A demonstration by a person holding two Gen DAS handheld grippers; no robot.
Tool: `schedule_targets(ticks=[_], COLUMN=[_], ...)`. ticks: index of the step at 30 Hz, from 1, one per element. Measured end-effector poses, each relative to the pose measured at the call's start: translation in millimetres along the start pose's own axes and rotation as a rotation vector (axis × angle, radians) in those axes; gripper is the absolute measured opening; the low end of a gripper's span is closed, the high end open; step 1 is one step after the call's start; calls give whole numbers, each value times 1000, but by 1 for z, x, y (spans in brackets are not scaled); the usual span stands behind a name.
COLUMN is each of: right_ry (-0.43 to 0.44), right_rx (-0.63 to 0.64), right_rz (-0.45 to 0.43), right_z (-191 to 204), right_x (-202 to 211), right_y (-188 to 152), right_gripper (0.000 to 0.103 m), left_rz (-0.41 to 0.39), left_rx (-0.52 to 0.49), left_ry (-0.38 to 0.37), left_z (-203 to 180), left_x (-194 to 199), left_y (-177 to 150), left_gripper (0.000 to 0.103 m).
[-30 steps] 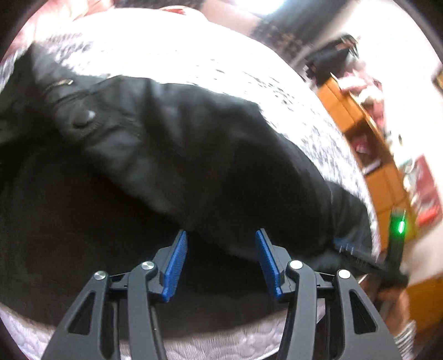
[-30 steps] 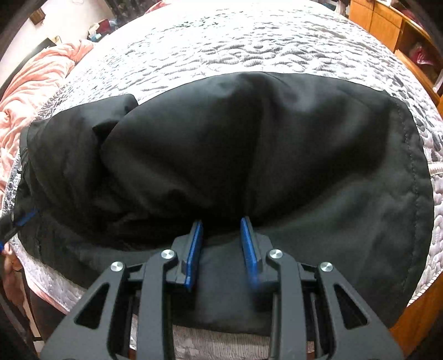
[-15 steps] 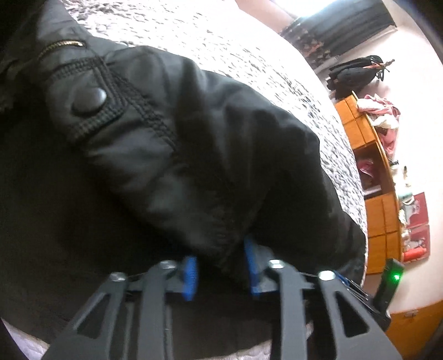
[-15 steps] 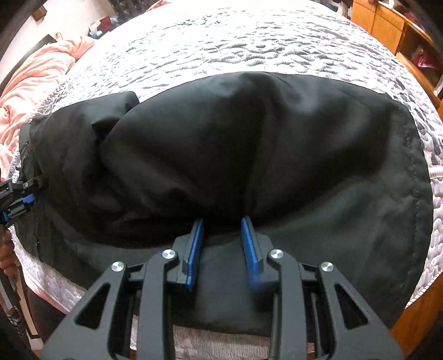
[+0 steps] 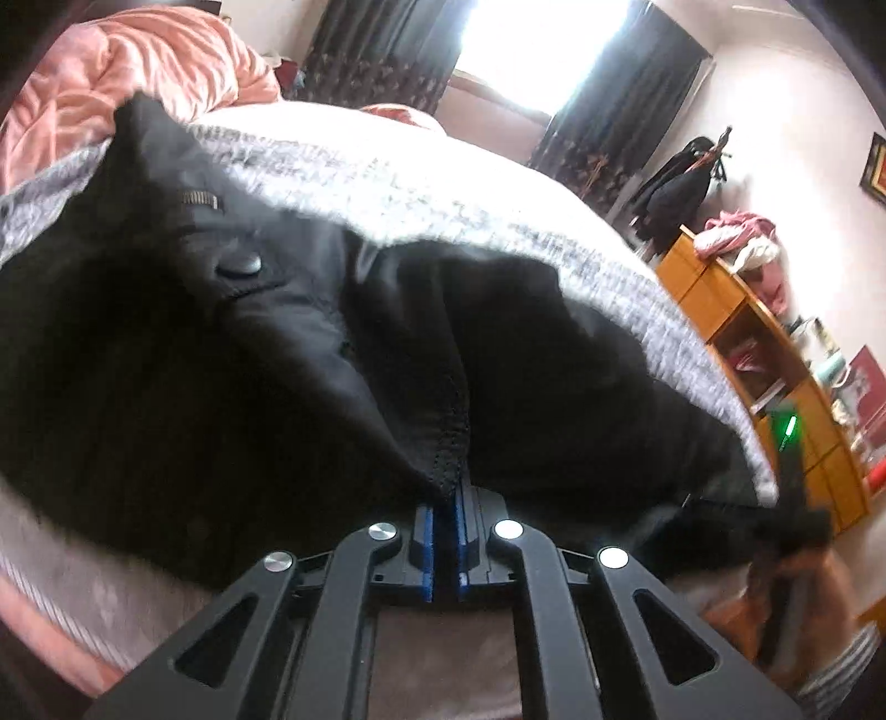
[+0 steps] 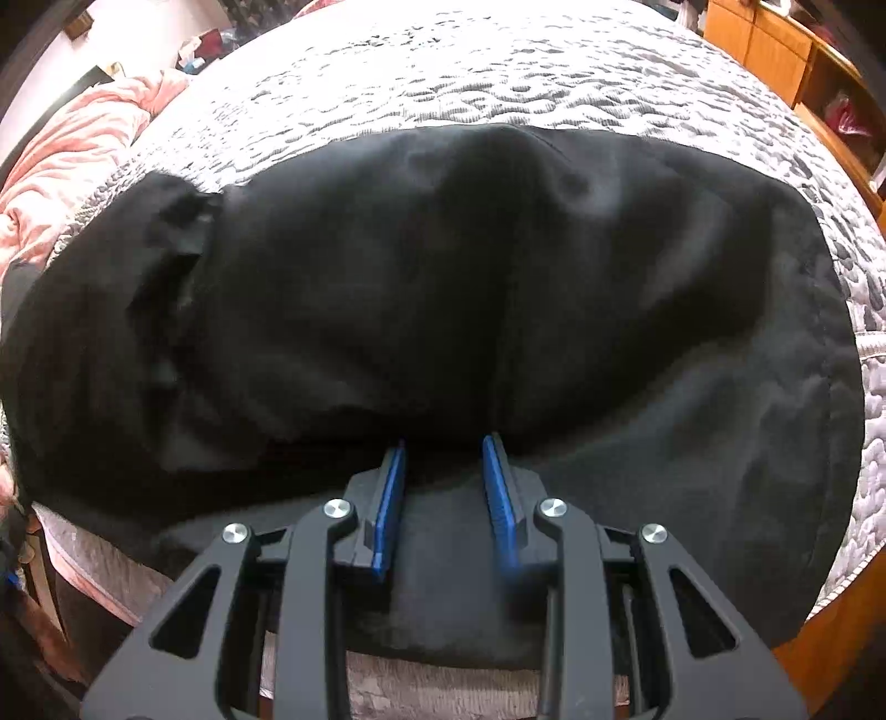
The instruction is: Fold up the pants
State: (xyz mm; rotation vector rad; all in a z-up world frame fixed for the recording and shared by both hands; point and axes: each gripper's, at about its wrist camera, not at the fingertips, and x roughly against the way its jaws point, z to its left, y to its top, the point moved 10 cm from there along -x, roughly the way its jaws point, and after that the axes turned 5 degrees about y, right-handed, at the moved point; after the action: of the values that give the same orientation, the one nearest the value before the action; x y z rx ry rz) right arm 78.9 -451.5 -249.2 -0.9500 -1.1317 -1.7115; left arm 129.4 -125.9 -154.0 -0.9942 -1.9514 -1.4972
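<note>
Black pants [image 6: 443, 288] lie across a grey quilted bed, folded lengthwise. In the left wrist view the pants [image 5: 277, 360] show a snap button [image 5: 238, 265] and a zipper end. My left gripper [image 5: 444, 498] is shut on a pinched fold of the pants' edge and lifts it. My right gripper [image 6: 446, 471] is open, its blue pads either side of a fabric edge at the near side of the pants, not pinching it. The right gripper's body with a green light [image 5: 789, 429] shows at the right of the left wrist view.
The grey quilted bedspread [image 6: 498, 72] covers the bed. A pink blanket [image 5: 138, 66] lies bunched at the bed's left end. Orange wooden shelves [image 5: 764, 343] stand along the right wall. A window with dark curtains [image 5: 531, 50] is behind the bed.
My left gripper has closed on the pants' edge and raised it, tilting the view up toward the room. My right gripper has stayed open in nearly the same place.
</note>
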Motion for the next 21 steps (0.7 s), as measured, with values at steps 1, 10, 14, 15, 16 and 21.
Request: schedule_targets(ticks=[1, 10, 14, 15, 16, 21], right_ry=[-5, -78, 18, 22, 16, -49], right_rx=[1, 65, 197, 219, 237, 244], right_rz=[2, -68, -75, -55, -22, 60], right_z=[1, 31, 88, 95, 101, 93], right_x=[0, 32, 44, 39, 27, -24], right_y=[0, 9, 4, 0, -5, -18], right_gripper=[29, 40, 42, 43, 43, 45], left_rz=[26, 52, 56, 56, 58, 117], left_rx=[7, 29, 33, 33, 32, 43], left_ry=[8, 21, 29, 29, 28, -11], left_z=[4, 0, -8, -4, -3, 14], left_x=[-6, -26, -32, -30, -30, -15], left_y=[-10, -27, -26, -30, -33, -35], left_gripper=[6, 6, 7, 8, 8, 20])
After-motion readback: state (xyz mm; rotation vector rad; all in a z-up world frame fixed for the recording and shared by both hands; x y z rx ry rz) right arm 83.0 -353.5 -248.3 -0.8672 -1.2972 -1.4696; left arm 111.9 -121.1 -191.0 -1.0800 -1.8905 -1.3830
